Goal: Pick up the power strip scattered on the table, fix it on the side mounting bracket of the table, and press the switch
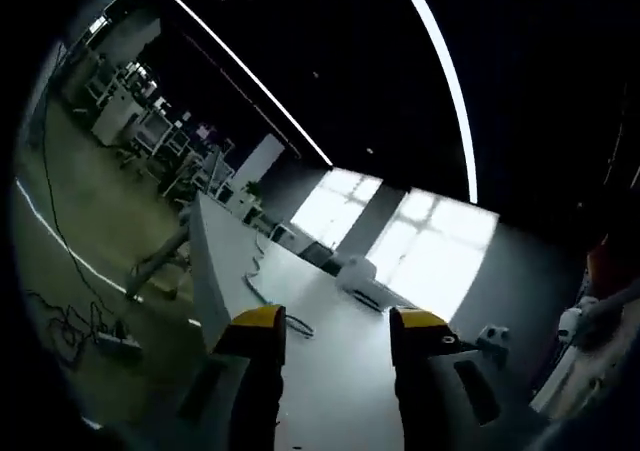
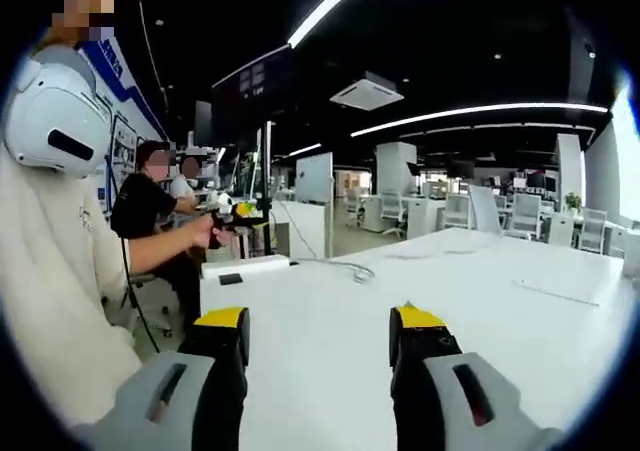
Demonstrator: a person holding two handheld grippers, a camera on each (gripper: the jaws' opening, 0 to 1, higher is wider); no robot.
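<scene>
My left gripper (image 1: pixel 335 336) hangs wide and empty above the white table (image 1: pixel 330 391), tilted. The power strip (image 1: pixel 362 283) lies near the far edge, cable (image 1: pixel 262 293) trailing; I judge it rigid, light, best pinched across its width. My right gripper (image 2: pixel 318 336) is level, wide, empty.

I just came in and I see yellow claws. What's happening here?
A person is holding two grippers over a big white table. The left gripper and the right gripper are both open and not holding anything. A white power strip lies on the table with its cable trailing, ahead of the left gripper. Nothing has been picked up yet.
</scene>
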